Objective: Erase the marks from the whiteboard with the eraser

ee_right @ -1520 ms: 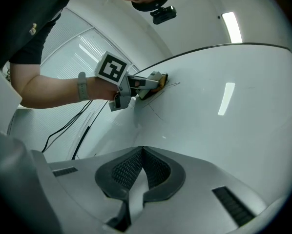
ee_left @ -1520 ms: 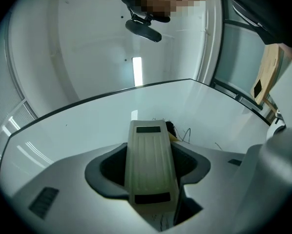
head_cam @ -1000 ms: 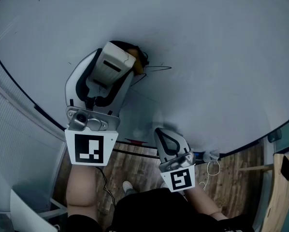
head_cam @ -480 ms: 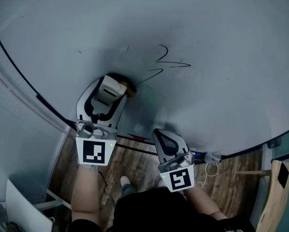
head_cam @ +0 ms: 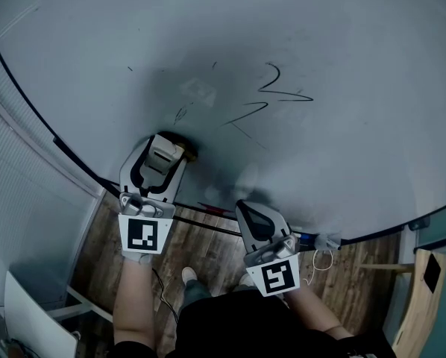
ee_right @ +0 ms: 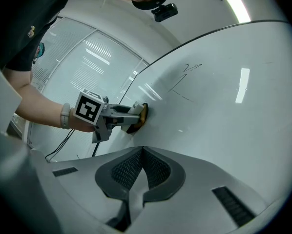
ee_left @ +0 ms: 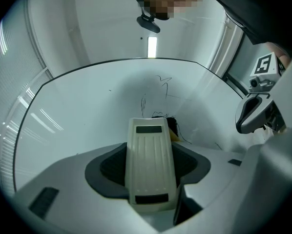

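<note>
The whiteboard [head_cam: 342,58] fills the head view and carries thin black marks [head_cam: 271,99] near its middle, with a grey smudge to their left. My left gripper [head_cam: 171,151] is shut on the eraser [head_cam: 183,150], a cream body with a dark felt face, which presses against the board's lower left. In the left gripper view the eraser [ee_left: 150,155] lies between the jaws, and the marks [ee_left: 161,81] are beyond it. My right gripper [head_cam: 250,213] hangs shut and empty below the board. The right gripper view has the eraser [ee_right: 142,114] on the board and the marks [ee_right: 185,77] up to the right.
A ledge along the board's lower edge holds a red marker [head_cam: 212,208] and a blue marker [head_cam: 306,239]. A white cord [head_cam: 324,259] dangles beside them. Window blinds [head_cam: 18,177] stand at the left. Wooden floor [head_cam: 208,256] and a wooden panel [head_cam: 424,289] lie below.
My left gripper has dragged the eraser down and left, away from the marks, which now show fully. A grey smudge lies where it passed. The right gripper has held still.
</note>
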Demonstrator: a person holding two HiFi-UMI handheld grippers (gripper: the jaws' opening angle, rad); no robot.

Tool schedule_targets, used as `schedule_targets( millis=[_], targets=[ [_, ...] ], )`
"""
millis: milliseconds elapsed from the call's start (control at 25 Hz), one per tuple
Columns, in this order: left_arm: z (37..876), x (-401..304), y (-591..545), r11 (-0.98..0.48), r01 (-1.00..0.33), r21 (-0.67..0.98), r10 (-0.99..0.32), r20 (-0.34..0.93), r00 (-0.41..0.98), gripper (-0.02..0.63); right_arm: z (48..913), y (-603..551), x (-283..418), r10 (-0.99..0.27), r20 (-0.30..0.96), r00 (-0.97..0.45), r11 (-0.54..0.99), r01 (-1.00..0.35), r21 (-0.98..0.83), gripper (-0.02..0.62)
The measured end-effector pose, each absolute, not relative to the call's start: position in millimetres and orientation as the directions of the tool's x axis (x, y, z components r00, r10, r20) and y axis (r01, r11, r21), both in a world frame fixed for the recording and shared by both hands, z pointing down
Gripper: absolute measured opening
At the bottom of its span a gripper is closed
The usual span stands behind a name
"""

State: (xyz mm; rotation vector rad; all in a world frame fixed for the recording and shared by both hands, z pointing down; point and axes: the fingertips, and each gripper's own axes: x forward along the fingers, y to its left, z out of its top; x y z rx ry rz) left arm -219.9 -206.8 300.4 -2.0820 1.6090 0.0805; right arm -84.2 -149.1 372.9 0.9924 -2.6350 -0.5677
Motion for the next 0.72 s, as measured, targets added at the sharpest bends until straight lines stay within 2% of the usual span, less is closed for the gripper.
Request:
schedule_targets(
  millis=[200,720],
  targets=[
    [297.4,-220.8,-207.5,-0.164,-0.912,-0.376,-0.898,-0.325,0.296,0.264,374.5,-149.3,-84.6,-0.677,0.114,-0.727,0.689,-0.572,0.446,0.028],
    [220.7,-208.1,-205.1,-0.143,-0.891,-0.431,-0.845,-0.416,0.336,0.263,362.1,-151.5,-74.4,-0.697,0.074,-0.714,0.662,-0.600,0.449,0.028]
  ],
)
